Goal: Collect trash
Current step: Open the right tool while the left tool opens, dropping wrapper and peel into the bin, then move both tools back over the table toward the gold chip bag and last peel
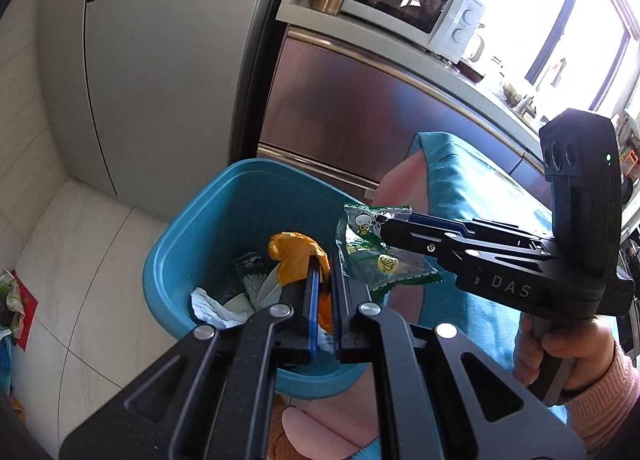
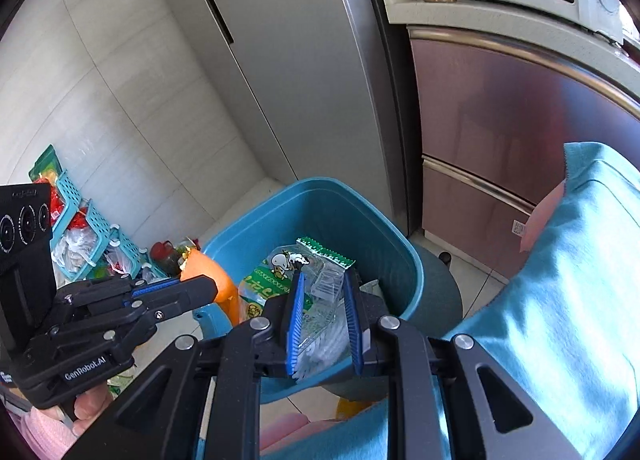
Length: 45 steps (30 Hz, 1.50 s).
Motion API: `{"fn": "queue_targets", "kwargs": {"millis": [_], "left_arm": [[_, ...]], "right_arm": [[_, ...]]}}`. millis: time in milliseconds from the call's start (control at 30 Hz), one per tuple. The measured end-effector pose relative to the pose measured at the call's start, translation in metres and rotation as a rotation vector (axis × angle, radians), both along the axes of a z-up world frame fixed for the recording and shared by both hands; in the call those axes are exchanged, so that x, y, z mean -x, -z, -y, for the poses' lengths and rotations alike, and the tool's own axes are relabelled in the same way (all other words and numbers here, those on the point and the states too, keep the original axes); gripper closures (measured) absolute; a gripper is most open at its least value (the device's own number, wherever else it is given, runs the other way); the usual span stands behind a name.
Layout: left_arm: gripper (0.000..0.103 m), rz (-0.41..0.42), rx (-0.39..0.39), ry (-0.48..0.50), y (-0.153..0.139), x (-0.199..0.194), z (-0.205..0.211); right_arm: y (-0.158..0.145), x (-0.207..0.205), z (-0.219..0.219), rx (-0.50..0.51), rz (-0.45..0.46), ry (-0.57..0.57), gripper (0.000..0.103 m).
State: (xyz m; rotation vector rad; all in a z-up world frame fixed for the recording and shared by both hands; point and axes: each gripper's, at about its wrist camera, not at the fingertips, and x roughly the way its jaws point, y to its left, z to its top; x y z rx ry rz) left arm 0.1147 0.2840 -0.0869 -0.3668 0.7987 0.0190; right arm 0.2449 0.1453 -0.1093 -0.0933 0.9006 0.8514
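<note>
Over the blue bin, our left gripper has its jaws clamped on an orange wrapper; to its right, our right gripper has its jaws narrowed on a green snack bag, above the bin's rim.

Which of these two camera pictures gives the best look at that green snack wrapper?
The left wrist view: the green snack wrapper shows nearly whole, hanging from the right claw over the blue bin. The right wrist view shows it partly hidden behind that claw's own fingers.
</note>
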Motion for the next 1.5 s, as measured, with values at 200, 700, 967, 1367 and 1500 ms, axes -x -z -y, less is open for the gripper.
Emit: {"fn": "queue_targets", "kwargs": {"millis": [200, 700, 967, 1367, 1500], "left_arm": [[0.098, -0.035, -0.003, -0.021, 0.013, -0.011, -0.006], [0.084, -0.047, 0.000, -0.062, 0.026, -0.027, -0.017], [0.076, 0.011, -0.027, -0.046, 0.011, -0.014, -0.004], [0.058, 0.188, -0.044, 0.170, -0.037, 0.028, 0.072], [0.055, 0.197, -0.012, 0.277, -0.040, 0.030, 0.112]], "right_arm": [[0.007, -0.007, -0.018, 0.046, -0.006, 0.003, 0.083], [0.012, -0.014, -0.022, 0.005, -0.042, 0.035, 0.063], [0.006, -0.006, 0.001, -0.047, -0.033, 0.039, 0.063], [-0.032, 0.052, 0.088, -0.130, 0.113, 0.057, 0.057], [-0.039, 0.069, 0.142, -0.153, 0.134, 0.134, 0.057]]}}
